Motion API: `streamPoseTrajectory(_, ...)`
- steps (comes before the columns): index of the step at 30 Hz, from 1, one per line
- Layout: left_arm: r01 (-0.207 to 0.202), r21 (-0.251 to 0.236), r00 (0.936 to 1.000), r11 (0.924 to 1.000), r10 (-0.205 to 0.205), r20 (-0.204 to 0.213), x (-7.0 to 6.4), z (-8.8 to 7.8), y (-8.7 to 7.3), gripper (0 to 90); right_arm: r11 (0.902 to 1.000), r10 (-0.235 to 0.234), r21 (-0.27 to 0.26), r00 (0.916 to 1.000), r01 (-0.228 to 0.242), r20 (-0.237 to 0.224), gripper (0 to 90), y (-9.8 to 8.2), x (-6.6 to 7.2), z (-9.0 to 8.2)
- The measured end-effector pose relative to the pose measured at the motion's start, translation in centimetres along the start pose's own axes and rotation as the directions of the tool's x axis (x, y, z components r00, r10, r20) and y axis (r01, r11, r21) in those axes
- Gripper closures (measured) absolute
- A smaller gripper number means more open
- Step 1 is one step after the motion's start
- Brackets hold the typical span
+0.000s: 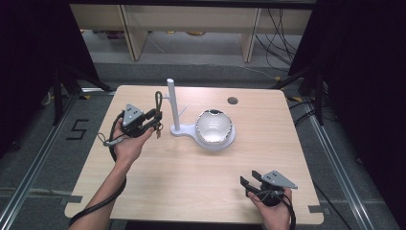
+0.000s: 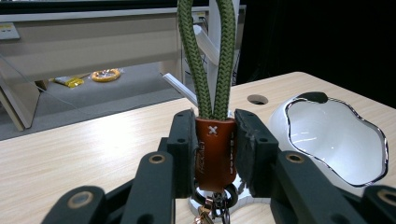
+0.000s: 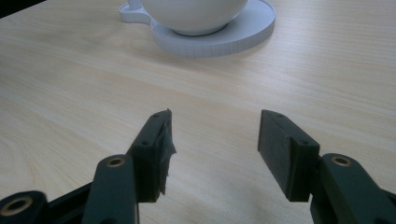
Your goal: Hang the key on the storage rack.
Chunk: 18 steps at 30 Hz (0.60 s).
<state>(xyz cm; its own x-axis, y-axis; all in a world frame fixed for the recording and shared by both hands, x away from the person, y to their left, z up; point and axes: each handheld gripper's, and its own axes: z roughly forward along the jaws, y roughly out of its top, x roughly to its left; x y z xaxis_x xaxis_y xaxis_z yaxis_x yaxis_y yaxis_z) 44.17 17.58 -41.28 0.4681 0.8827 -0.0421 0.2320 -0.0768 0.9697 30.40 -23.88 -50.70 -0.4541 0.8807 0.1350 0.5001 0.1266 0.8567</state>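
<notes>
My left gripper (image 1: 154, 120) (image 2: 214, 154) is shut on a keychain (image 2: 214, 154) with a brown leather tab and an olive-green cord loop (image 1: 158, 99) that stands upright above the jaws. Metal rings hang below the tab. It is held just left of a white stand (image 1: 173, 106) with an upright post and a side peg. On the stand's round base (image 3: 243, 35) sits a white bowl (image 1: 214, 126) (image 2: 334, 135) with a shiny rim. My right gripper (image 1: 248, 184) (image 3: 214, 140) is open at the table's front right, nothing between its jaws.
The light wooden table (image 1: 191, 191) has a round cable hole (image 1: 232, 100) at the back. Shelving legs and cables stand on the grey floor beyond it. Metal rails run along the floor on both sides.
</notes>
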Motion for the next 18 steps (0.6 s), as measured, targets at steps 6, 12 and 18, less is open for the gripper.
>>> streamPoseTrajectory(6, 0.004, 0.009, 1.0, 1.0, -0.004, -0.003, 0.06, 0.2, -0.15, 68.7, 1.0, 0.002, 0.001, 1.0, -0.002, 0.0, 45.9, 0.0, -0.02, -0.03)
streamPoseTrajectory(12, 0.007, 0.018, 1.0, 0.9998, -0.007, -0.005, 0.13, 0.49, -0.33, 68.6, 0.9998, 0.021, 0.003, 0.9998, -0.021, 0.009, 45.9, -0.04, 0.17, -0.06)
streamPoseTrajectory(18, 0.014, 0.026, 0.9999, 0.9996, -0.014, -0.005, 0.2, 0.79, -0.53, 68.6, 0.9999, 0.01, -0.001, 0.9999, -0.01, 0.007, 45.9, -0.04, 0.06, -0.07)
